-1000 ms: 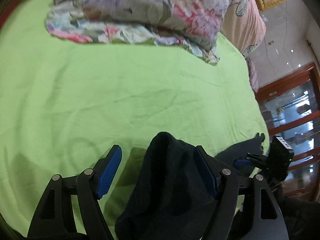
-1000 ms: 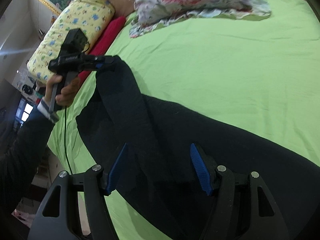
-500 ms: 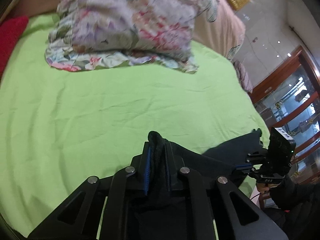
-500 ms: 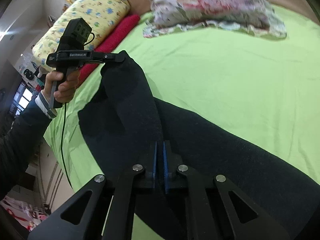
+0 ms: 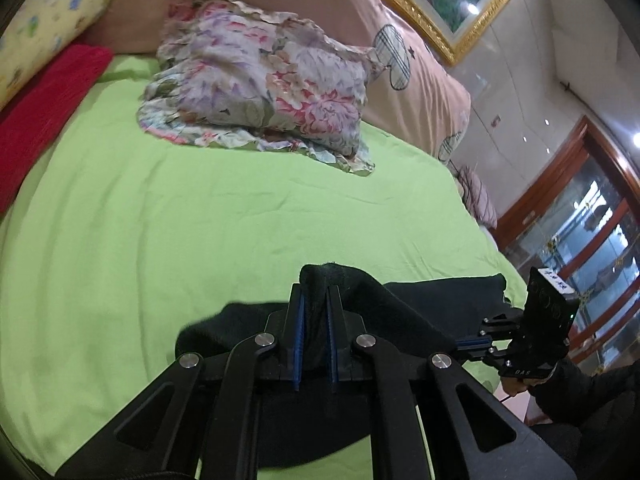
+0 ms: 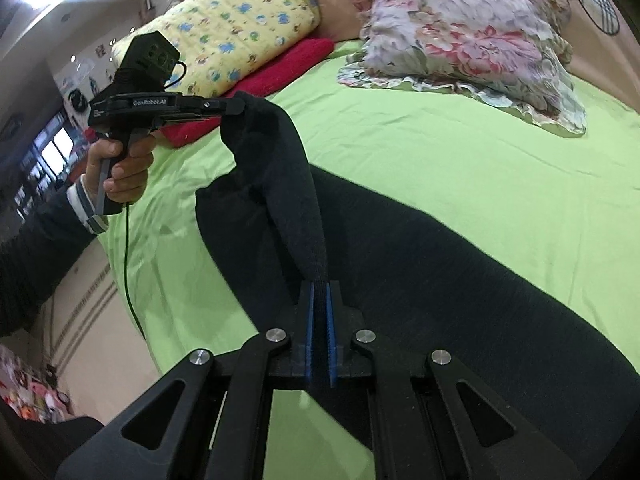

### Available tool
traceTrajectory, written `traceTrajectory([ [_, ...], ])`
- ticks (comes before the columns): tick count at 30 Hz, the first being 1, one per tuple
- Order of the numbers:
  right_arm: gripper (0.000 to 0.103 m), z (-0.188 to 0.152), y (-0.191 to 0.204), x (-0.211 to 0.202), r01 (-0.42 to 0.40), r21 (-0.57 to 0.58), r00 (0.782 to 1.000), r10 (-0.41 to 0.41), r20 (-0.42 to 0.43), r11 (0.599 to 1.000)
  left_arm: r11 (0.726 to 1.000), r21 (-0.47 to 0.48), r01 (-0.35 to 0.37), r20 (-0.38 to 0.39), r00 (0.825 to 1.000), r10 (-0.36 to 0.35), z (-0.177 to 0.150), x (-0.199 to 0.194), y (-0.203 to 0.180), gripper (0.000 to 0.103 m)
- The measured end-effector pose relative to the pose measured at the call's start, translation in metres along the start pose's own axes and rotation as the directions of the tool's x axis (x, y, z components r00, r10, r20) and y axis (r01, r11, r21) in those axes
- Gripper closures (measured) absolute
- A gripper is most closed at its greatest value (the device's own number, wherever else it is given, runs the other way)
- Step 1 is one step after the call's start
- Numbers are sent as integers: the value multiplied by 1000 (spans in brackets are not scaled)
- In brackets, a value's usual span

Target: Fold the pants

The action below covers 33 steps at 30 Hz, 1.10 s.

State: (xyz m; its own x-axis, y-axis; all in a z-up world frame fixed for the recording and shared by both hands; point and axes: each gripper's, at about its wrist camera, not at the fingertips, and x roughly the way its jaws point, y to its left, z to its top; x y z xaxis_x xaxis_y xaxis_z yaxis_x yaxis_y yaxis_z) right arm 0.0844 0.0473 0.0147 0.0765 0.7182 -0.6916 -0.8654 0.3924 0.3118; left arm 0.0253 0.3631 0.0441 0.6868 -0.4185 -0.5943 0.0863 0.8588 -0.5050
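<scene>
Dark navy pants lie across a lime green bed sheet. My left gripper is shut on one corner of the pants and holds it above the sheet; it also shows in the right wrist view. My right gripper is shut on another part of the same edge; it also shows in the left wrist view. The lifted edge of cloth stretches between the two grippers. The rest of the pants lies flat toward the lower right.
A floral pillow lies at the head of the bed. A red cushion and a yellow patterned pillow lie at the bed's left side. A pink headboard cushion stands behind. The bed edge and floor are at left.
Both grippers went from open around the pants edge to shut on it. They have lifted the cloth off the sheet, and the views now tilt up toward the pillows.
</scene>
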Motion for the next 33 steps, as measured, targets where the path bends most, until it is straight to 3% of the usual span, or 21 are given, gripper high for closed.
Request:
traceTrajectory([
  [12,97,-19,19,12,42,-83,999,-44,-28,996,989,-146,9,117,993,9,-60,-18,25,95],
  [25,97,-30,34,16,74,-161,995,-84,-60,984,967,-250,-44,124,989,77,-103,-27,36,91],
  [31,92,-34,35,12,33,-125,998,-40,-57,992,956,-286,-68,150,982,115,-120,-46,28,92],
  [33,92,-35,34,9,17,-108,999,-22,-49,994,952,-297,-73,159,979,125,-124,-52,23,87],
])
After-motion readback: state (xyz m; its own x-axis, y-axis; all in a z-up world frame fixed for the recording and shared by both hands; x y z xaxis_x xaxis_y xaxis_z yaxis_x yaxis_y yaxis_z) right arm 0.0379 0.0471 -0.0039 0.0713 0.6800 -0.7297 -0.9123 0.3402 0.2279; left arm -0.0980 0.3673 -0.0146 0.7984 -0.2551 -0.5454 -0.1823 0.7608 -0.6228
